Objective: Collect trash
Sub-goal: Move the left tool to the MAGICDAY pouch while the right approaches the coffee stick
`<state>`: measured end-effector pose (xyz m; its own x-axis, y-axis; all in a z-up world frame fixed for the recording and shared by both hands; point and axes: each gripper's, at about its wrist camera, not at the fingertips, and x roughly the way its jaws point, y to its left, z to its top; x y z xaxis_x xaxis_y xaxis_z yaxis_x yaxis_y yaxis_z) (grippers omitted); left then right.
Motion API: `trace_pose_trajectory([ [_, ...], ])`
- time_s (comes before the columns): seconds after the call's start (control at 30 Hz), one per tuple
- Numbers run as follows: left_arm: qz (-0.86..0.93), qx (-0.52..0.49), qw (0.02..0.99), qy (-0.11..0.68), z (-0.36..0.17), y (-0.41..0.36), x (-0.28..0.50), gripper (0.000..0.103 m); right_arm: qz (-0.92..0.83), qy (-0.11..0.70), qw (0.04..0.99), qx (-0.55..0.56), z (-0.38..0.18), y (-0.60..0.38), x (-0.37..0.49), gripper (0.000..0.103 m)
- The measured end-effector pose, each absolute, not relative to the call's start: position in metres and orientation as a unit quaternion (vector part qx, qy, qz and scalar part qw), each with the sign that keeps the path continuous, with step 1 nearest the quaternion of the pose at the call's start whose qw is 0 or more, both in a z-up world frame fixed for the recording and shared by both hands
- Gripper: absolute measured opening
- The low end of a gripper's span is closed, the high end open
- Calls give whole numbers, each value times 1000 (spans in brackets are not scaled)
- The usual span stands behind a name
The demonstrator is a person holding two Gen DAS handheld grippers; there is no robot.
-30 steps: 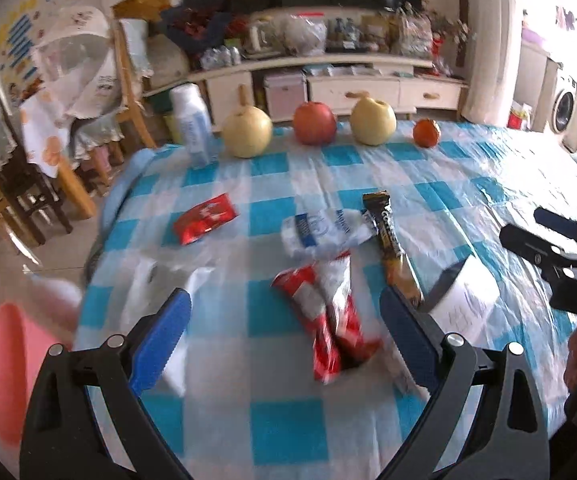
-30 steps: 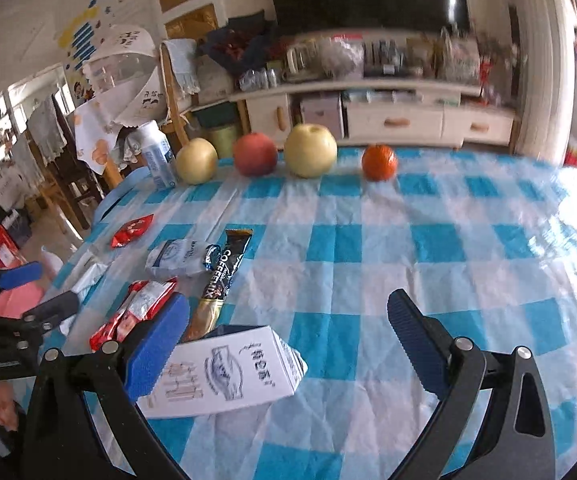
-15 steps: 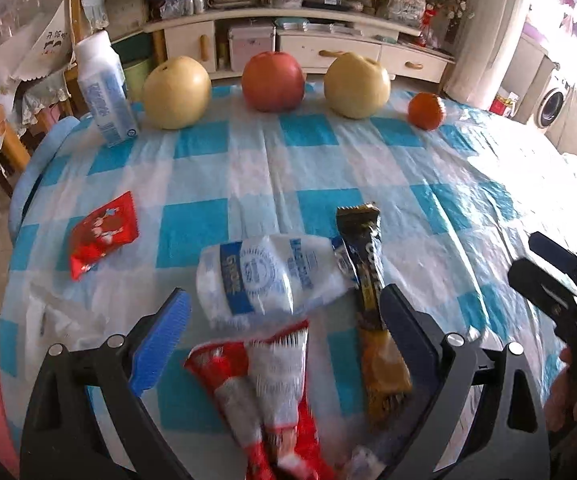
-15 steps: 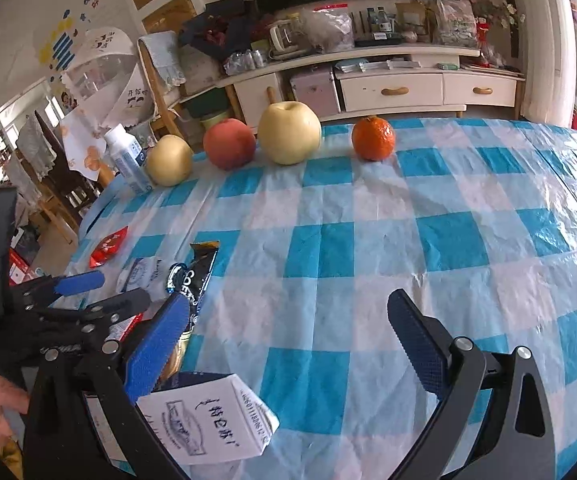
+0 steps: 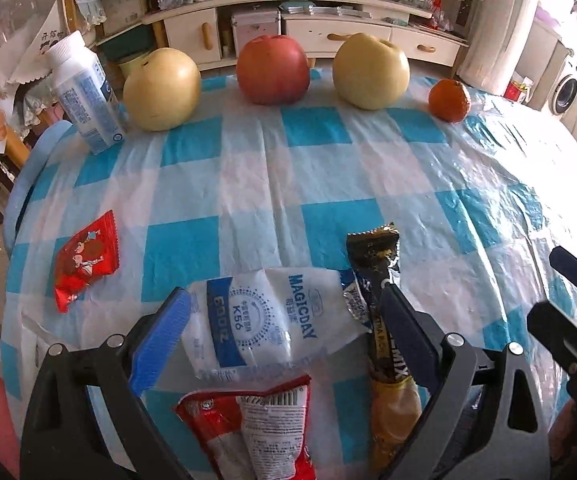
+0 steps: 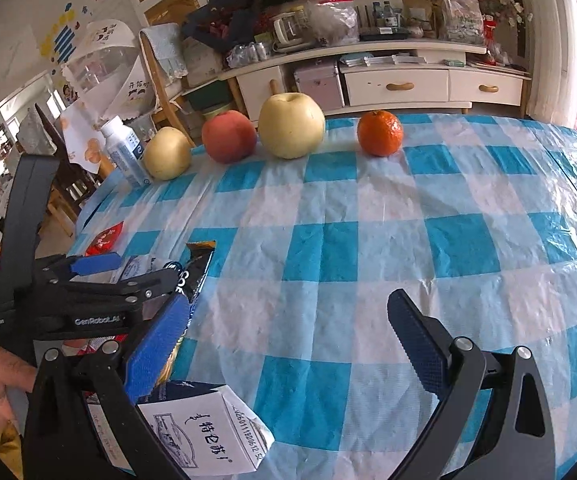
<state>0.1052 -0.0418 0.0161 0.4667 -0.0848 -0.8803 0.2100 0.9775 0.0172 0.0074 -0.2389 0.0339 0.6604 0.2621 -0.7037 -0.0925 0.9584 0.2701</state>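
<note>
On the blue-and-white checked plastic-covered surface (image 5: 248,184), the left gripper (image 5: 284,332) hangs low with jaws spread wide, straddling a white-and-blue crumpled plastic pouch (image 5: 264,324); neither finger visibly touches it. Pouch lies flat, long axis running left-right across the jaw gap, printed text upside down to the camera. Just right of it, a long black-and-gold coffee-mix sachet (image 5: 380,312) lies lengthwise away from the camera, torn end pointing to the far fruit row, partly under the right-hand finger. Nearer the camera, a red-and-white snack wrapper (image 5: 256,428). Off left, well apart, a small red candy packet (image 5: 86,260). Right gripper (image 6: 288,340) also wide, holding nothing, above bare cloth; white printed milk carton (image 6: 204,432) lies on its side beneath its left finger. Far edge: yellow pear (image 5: 162,88), red apple (image 5: 272,68), pale yellow apple (image 5: 370,70), small orange tangerine (image 5: 448,100), white-and-blue bottle (image 5: 86,92).
</note>
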Motion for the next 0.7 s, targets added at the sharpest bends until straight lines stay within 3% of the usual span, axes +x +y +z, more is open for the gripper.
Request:
trace_pose_trajectory([
  [0.7,-65,-22,852,519,5,-8,105,95,139,417,896,69,26,-205,10,98],
])
